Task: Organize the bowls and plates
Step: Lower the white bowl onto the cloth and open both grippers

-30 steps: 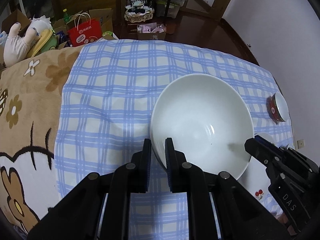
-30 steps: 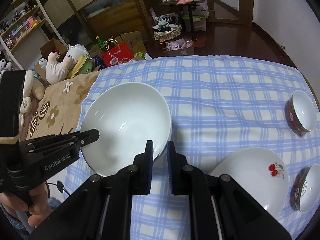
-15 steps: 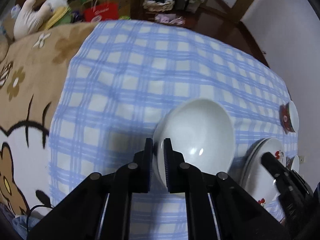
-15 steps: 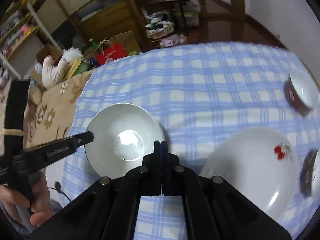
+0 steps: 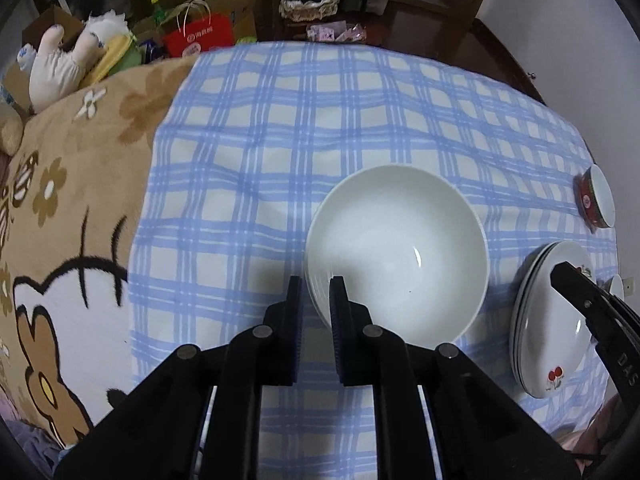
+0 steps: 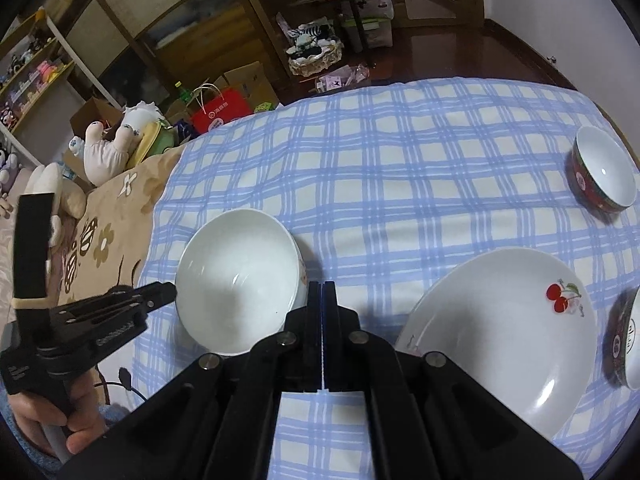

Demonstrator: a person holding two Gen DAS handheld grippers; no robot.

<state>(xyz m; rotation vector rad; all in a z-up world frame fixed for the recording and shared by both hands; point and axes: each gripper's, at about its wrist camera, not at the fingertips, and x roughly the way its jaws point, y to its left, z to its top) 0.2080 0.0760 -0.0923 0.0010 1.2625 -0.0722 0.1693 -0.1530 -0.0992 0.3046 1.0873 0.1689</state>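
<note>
A large white bowl (image 5: 400, 248) sits on the blue checked cloth; in the right wrist view it (image 6: 238, 280) is at the left. My left gripper (image 5: 316, 286) has its two fingers either side of the bowl's near rim, gripping it. My right gripper (image 6: 322, 292) is shut and empty, just right of the bowl. A stack of white cherry plates (image 6: 500, 332) lies to the right, also in the left wrist view (image 5: 548, 320). One small red bowl (image 6: 604, 172) sits far right; another (image 6: 624, 344) is at the right edge.
A brown cartoon blanket (image 5: 60, 216) covers the left side beside the checked cloth (image 6: 400, 168). Plush toys (image 6: 112, 148), a red bag (image 5: 198, 36) and boxes lie beyond the far edge.
The right gripper let go of the white bowl's rim, closed and drew back. The left gripper still holds the bowl, which moved slightly on the cloth.
</note>
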